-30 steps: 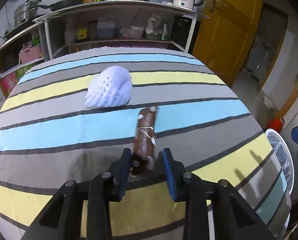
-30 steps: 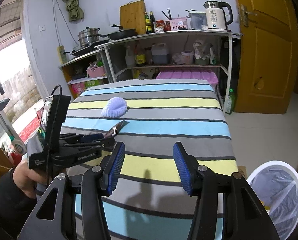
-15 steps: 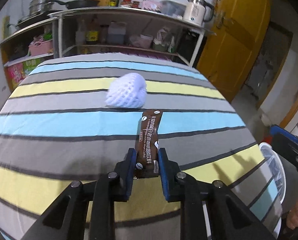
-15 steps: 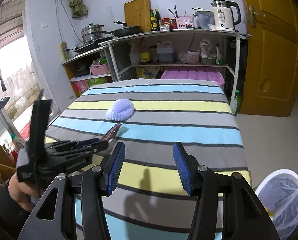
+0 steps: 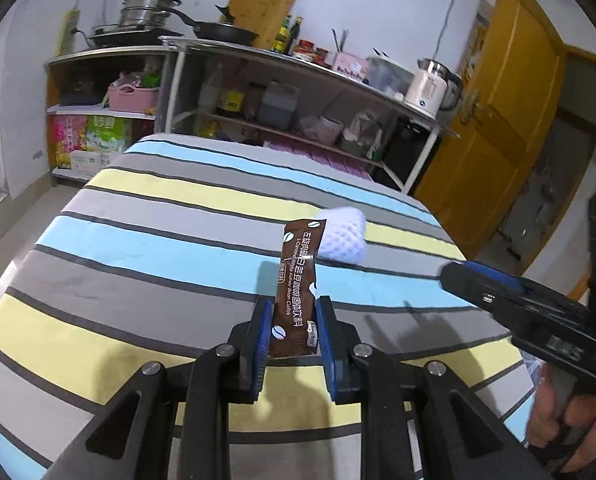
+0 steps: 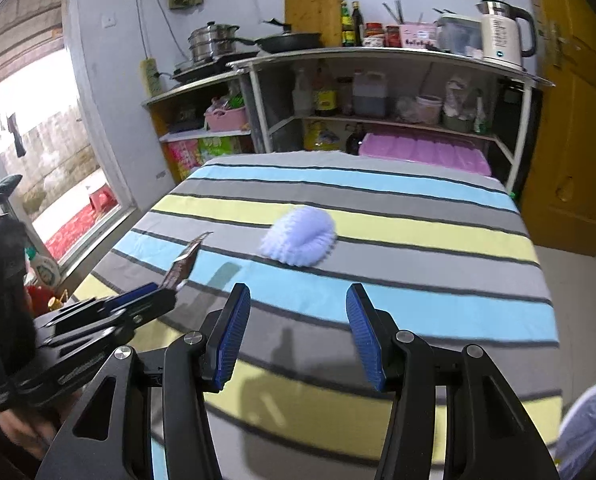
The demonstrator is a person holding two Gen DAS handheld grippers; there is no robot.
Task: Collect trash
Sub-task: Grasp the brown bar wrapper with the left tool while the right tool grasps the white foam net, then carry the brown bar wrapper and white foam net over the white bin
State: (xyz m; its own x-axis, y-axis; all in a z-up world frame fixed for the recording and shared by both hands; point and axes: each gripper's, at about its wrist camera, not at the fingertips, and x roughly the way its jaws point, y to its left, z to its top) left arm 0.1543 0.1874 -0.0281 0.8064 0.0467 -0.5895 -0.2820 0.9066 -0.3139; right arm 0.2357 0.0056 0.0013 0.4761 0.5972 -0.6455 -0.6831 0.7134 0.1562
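My left gripper (image 5: pixel 294 320) is shut on the lower end of a brown coffee sachet (image 5: pixel 298 280) and holds it upright above the striped table (image 5: pixel 138 248). The sachet also shows in the right wrist view (image 6: pixel 188 258), sticking out of the left gripper (image 6: pixel 154 298). A white foam fruit net (image 5: pixel 343 236) lies on the table behind the sachet; in the right wrist view the net (image 6: pixel 299 236) lies ahead of my right gripper (image 6: pixel 296 332), which is open, empty and above the table. The right gripper (image 5: pixel 481 280) enters the left wrist view from the right.
A white-lined trash bin (image 6: pixel 589 428) stands on the floor at the table's near right corner. Metal shelves (image 6: pixel 377 92) with pots, bottles and a kettle (image 6: pixel 501 34) stand behind the table. A yellow door (image 6: pixel 577 120) is at the right, a window at the left.
My left gripper closed on the sachet, lifted it off the table and swung left, so the foam net now sits right of the sachet. The right gripper moved forward toward the net.
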